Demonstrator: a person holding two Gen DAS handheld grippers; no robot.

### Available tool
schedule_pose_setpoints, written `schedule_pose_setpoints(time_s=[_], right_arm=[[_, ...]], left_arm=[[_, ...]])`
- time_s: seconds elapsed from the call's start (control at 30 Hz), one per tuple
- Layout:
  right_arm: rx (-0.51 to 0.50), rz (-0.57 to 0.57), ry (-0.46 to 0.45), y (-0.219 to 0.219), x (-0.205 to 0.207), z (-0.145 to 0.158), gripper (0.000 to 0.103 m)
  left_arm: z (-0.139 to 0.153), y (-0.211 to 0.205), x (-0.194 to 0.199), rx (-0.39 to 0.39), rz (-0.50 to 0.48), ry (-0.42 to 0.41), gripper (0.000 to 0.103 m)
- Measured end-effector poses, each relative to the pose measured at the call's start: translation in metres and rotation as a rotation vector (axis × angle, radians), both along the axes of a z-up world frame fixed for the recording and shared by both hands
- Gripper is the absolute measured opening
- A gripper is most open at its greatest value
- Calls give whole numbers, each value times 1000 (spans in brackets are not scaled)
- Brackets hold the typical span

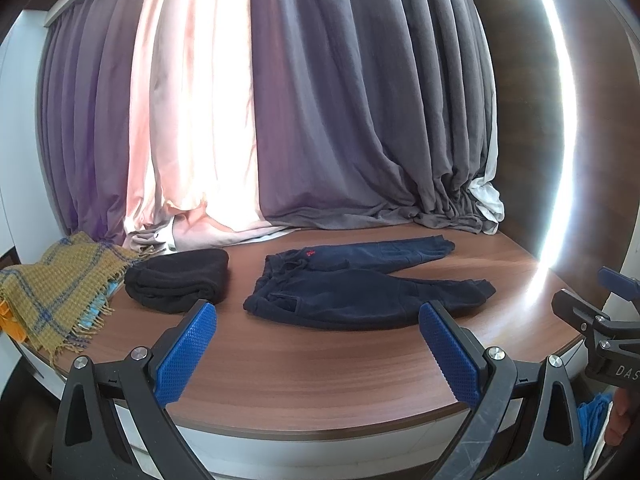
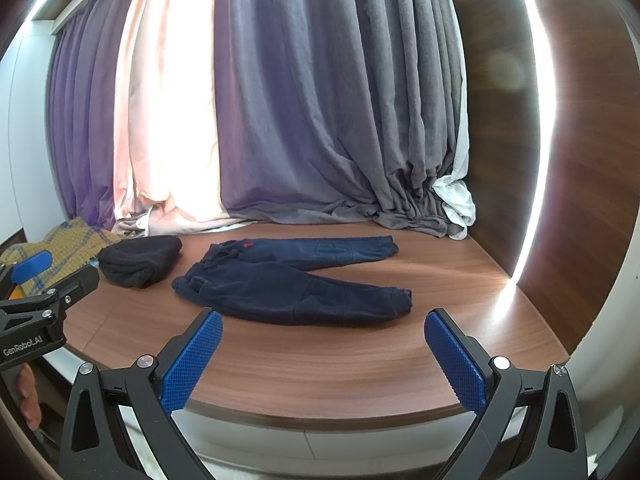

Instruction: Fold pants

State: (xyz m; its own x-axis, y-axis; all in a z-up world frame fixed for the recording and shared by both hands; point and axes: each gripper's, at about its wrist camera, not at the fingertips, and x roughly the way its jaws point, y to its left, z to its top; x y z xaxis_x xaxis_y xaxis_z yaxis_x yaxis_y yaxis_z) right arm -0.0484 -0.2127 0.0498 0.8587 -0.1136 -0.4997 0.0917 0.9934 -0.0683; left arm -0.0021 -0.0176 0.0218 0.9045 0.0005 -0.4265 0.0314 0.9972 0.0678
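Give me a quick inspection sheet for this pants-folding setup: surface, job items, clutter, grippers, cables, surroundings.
Surface: wooden table, bare at the front.
Job's things: navy pants lying flat, unfolded, legs spread toward the right, waistband to the left.
Clutter: folded black garment left of the pants, apart from them; yellow plaid scarf at the far left edge.
Grippers: left gripper open, empty, short of the pants; right gripper open, empty.
Cables: nothing seen.
Surroundings: grey and pink curtains bunched on the table's back; wood wall panel with a light strip at right.
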Motion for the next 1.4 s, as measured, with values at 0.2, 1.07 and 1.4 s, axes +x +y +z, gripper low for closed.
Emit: schedule_pose_setpoints(time_s=[0.2,1.07,1.4], right_arm=[[-1,4,4,1,2,0,102],[33,-68,112,-7,91,-47,102],[41,-233,177,-24,131,-77,101]], left_arm=[[-2,1,-1,0,0,-1,103],[-49,-4,110,73,-190,51,103],[-95,-35,164,120,-387,119,96]])
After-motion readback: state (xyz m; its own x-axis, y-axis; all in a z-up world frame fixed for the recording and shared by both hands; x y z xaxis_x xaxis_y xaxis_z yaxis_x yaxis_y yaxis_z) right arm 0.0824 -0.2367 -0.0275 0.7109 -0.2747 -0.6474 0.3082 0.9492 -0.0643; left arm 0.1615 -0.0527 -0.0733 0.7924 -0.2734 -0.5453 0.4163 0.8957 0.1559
